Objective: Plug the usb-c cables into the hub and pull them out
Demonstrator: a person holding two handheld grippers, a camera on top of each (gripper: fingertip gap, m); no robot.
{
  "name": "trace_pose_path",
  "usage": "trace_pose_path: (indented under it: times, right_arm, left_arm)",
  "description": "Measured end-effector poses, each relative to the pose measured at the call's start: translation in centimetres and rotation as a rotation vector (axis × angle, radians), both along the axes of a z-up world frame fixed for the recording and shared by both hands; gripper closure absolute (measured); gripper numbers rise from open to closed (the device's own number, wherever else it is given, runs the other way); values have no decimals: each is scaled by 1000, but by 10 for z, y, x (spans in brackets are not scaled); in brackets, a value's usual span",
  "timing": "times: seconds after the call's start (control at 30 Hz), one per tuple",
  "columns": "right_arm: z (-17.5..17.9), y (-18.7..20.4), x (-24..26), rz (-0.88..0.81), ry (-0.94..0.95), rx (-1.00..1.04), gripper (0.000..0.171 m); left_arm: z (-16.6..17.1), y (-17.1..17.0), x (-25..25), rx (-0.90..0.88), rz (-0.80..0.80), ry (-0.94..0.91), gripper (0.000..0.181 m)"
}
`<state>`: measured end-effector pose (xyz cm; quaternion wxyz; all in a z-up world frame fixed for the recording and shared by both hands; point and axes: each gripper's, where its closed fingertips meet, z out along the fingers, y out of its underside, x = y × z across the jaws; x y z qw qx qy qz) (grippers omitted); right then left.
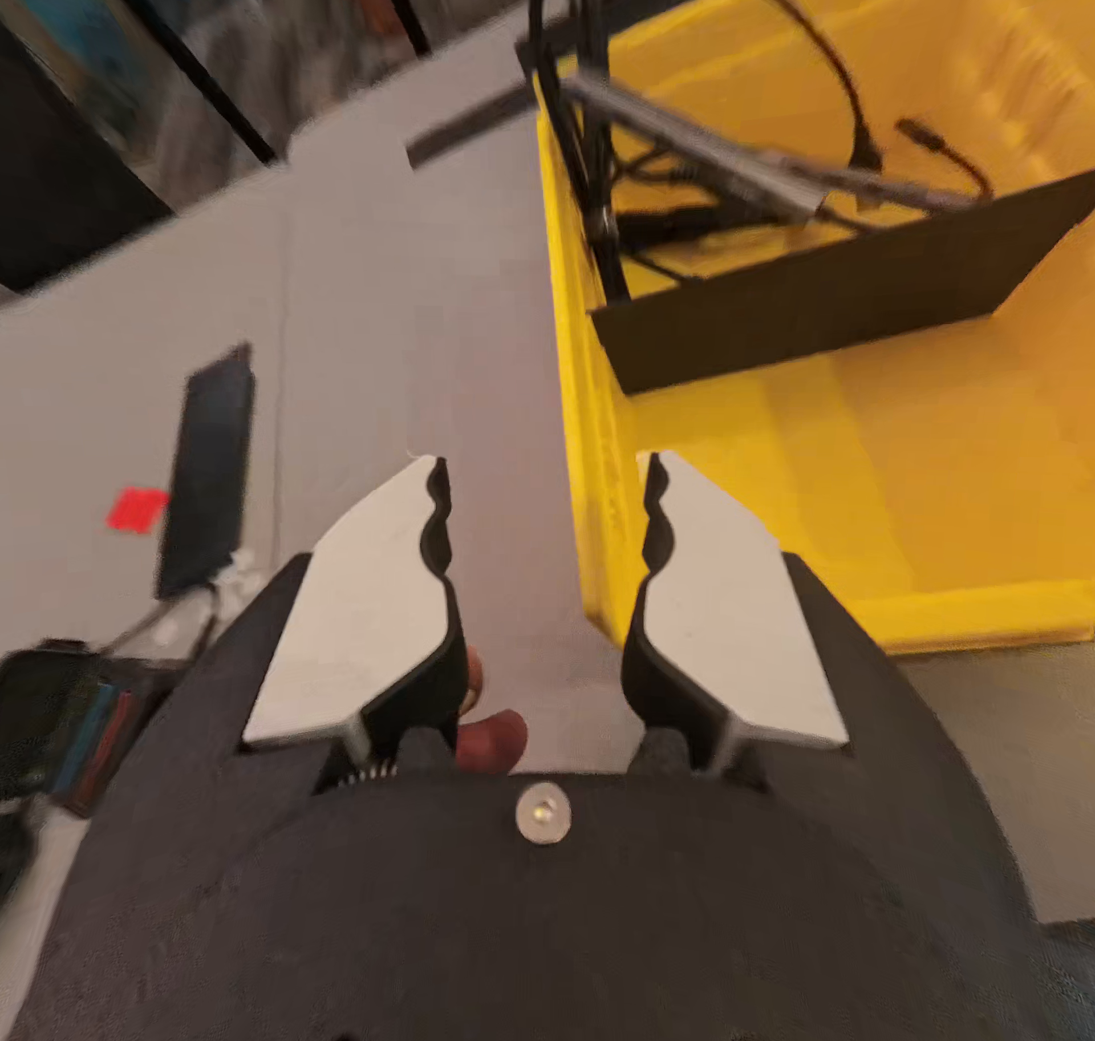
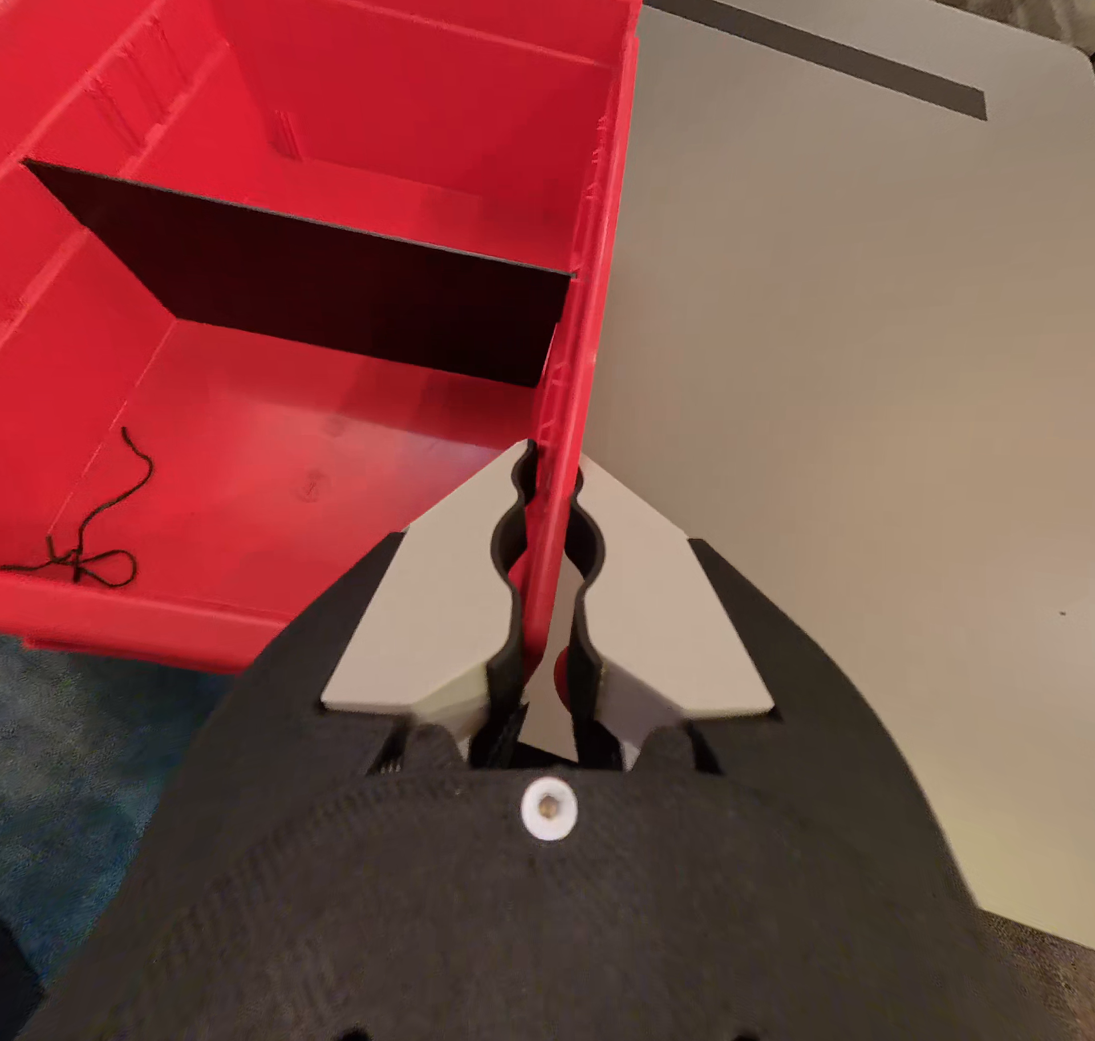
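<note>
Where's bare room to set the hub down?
Free: grey tabletop right of the red bin; yellow bin's near compartment, before its black divider. Crowded: behind that divider, hub and cables tangle.

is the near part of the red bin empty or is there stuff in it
Nearly empty: the red bin holds only a thin black thread in its near compartment, in front of the black divider.
</note>
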<state>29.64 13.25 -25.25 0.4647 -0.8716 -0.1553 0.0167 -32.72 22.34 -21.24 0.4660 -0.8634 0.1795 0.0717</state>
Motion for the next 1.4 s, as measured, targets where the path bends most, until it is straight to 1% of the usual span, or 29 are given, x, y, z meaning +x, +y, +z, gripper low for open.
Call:
trace_pose_path:
  times: [0.03, 0.07, 0.13, 0.17, 0.2, 0.23, 0.33, 0.4, 0.73, 0.8, 0.87, 0.93, 1.03, 1.07, 1.1, 1.13, 1.23, 1.33, 1.4]
  right_arm:
    - [0, 1, 1, 7, -3, -7, 168]
    - [1, 3, 2, 10, -7, -12, 168]
    - [0, 4, 6, 11, -6, -23, 168]
    - [-1, 5, 8, 7, 4, -26, 168]
    - [-1, 6, 11, 2, 13, -28, 168]
    - [-1, 6, 14, -5, 16, -28, 167]
    - [-1, 6, 27, -34, 18, -31, 167]
    - [-1, 7, 37, -54, 12, -31, 167]
    - [-1, 9, 97, -189, 13, -27, 168]
    - [-1, 9, 107, -214, 14, -21, 168]
    - [-1, 9, 113, -228, 15, -19, 168]
    - [-1, 9, 115, -227, 15, -16, 168]
    - [0, 10, 117, -219, -18, -6, 165]
    - [0, 10, 118, -222, -42, -5, 160]
    - [0, 10, 119, -225, -62, -7, 153]
    - [0, 10, 118, -223, -74, -7, 150]
    - [0, 11, 120, -225, -91, -5, 150]
    - [8, 13, 127, -259, -107, 15, 142]
    - [18, 14, 128, -280, -129, 43, 141]
  left_arm:
    - [-15, 1, -4, -45, 3, -25, 119]
    - [-29, 2, -7, -87, -1, -38, 124]
    - [-50, 4, 1, -143, -45, -101, 147]
    - [-55, 4, 8, -164, -76, -157, 164]
    - [-56, 4, 10, -169, -69, -213, 175]
    - [-55, 5, 7, -166, -55, -212, 176]
    - [-56, 0, -2, -168, -61, -151, 176]
    - [-56, -7, -11, -174, -41, -176, 176]
    - [-57, -50, -99, -160, 156, -224, 176]
    - [-57, -53, -114, -156, 184, -206, 176]
    - [-57, -54, -122, -147, 178, -216, 176]
    - [-57, -53, -124, -154, 169, -235, 176]
    - [-56, -53, -126, -147, 156, -208, 175]
    - [-56, -53, -126, -147, 151, -205, 171]
    - [-54, -54, -126, -145, 148, -205, 157]
    - [-50, -55, -129, -128, 160, -203, 147]
    - [-22, -54, -138, -20, 179, -196, 131]
    - [17, -48, -133, 106, 135, -90, 133]
    - [31, -41, -116, 115, 76, -24, 134]
